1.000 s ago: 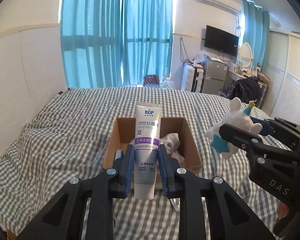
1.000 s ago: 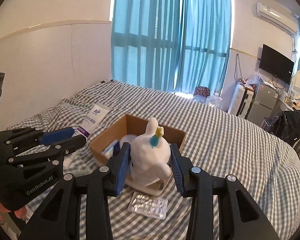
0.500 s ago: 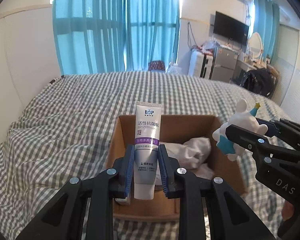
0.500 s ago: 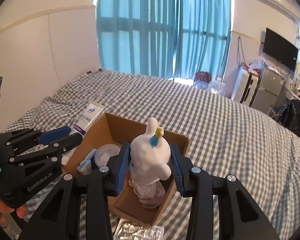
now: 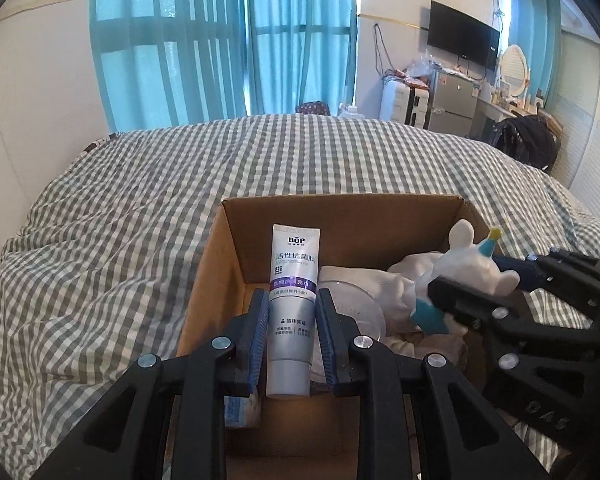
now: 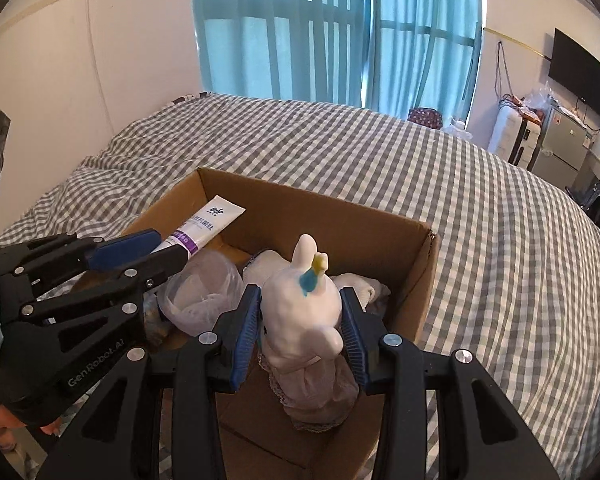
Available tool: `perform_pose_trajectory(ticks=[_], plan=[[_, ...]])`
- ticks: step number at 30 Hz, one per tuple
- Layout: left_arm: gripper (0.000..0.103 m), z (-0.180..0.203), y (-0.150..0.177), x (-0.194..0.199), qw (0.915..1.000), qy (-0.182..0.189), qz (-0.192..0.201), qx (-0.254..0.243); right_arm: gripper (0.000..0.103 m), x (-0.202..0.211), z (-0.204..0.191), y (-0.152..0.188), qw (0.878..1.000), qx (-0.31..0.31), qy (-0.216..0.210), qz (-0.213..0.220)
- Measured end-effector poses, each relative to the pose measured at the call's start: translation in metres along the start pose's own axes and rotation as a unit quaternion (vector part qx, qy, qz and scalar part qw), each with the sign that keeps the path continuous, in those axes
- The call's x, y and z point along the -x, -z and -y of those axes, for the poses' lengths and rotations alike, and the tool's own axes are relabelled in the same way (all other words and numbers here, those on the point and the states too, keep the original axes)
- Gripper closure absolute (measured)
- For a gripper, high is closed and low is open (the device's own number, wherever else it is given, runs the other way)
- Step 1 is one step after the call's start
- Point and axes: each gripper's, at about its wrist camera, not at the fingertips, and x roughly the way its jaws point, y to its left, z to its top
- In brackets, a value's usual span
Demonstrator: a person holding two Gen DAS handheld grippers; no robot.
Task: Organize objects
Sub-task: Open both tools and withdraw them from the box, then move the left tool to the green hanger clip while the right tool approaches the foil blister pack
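A bed (image 5: pixel 140 208) under a grey gingham cover fills the room, and an open cardboard box (image 5: pixel 340 216) sits on it, dead centre in both wrist views. Inside the box, a clear plastic lid or bowl (image 6: pixel 204 292) lies at about nine o'clock from the white cloth bundle (image 5: pixel 396 280). The left gripper (image 5: pixel 293 320) has its jaws closed on a BOP toothpaste tube (image 5: pixel 294 276), upright over the box's left half. The right gripper (image 6: pixel 300 320) has its jaws clamped on a white unicorn figurine (image 6: pixel 300 300) over the right half. I'd say the sorting is well along: several things are boxed, and these two only need releasing. The box floor is mostly hidden, and a small blue-and-white packet (image 5: pixel 240 408) at the near-left corner is cut off by the jaws; I cannot identify it.
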Motion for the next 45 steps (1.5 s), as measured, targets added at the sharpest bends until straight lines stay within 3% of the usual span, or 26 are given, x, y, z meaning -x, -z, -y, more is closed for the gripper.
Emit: perform_pose_trajectory(ticks=[3, 4, 5, 8, 11, 15, 17, 25, 31, 38, 45], plan=[[0.076, 0.001, -0.001, 0.008, 1.0000, -0.005, -0.003, 0.000, 0.058, 0.016, 0.000, -0.002, 1.000, -0.007, -0.003, 0.015], [0.076, 0.002, -0.001, 0.012, 1.0000, -0.006, -0.003, 0.001, 0.049, 0.025, 0.000, -0.002, 1.000, -0.011, -0.003, 0.023], [0.071, 0.001, -0.002, 0.017, 1.0000, -0.008, -0.003, 0.003, 0.044, 0.034, 0.001, -0.004, 0.999, -0.013, -0.001, 0.031], [0.038, 0.001, -0.006, 0.042, 0.9997, -0.017, 0.014, 0.009, 0.042, 0.061, 0.002, -0.009, 0.999, -0.014, 0.007, 0.050], [0.026, 0.002, -0.010, 0.073, 0.9989, -0.021, 0.040, 0.010, 0.033, 0.093, 0.002, -0.014, 0.997, -0.012, 0.022, 0.070], [0.008, 0.006, -0.009, 0.118, 0.9969, -0.040, 0.068, -0.001, 0.029, 0.138, -0.005, -0.015, 0.995, -0.005, 0.039, 0.094], [0.004, 0.006, -0.006, 0.140, 0.9958, -0.044, 0.080, 0.001, 0.021, 0.160, -0.011, -0.014, 0.993, -0.003, 0.050, 0.107], [0.000, -0.008, 0.018, 0.201, 0.9931, -0.048, 0.105, 0.019, 0.010, 0.228, -0.029, 0.008, 0.987, 0.003, 0.074, 0.142], [0.000, -0.017, 0.044, 0.219, 0.9918, -0.059, 0.107, 0.037, 0.009, 0.240, -0.035, 0.040, 0.988, -0.001, 0.074, 0.136], [0.000, -0.023, 0.085, 0.201, 0.9914, -0.075, 0.094, 0.051, 0.009, 0.214, -0.036, 0.082, 0.990, -0.018, 0.088, 0.105], [0.000, -0.030, 0.128, 0.144, 0.9931, -0.098, 0.034, 0.054, 0.009, 0.163, -0.029, 0.123, 0.995, -0.033, 0.082, 0.051]])
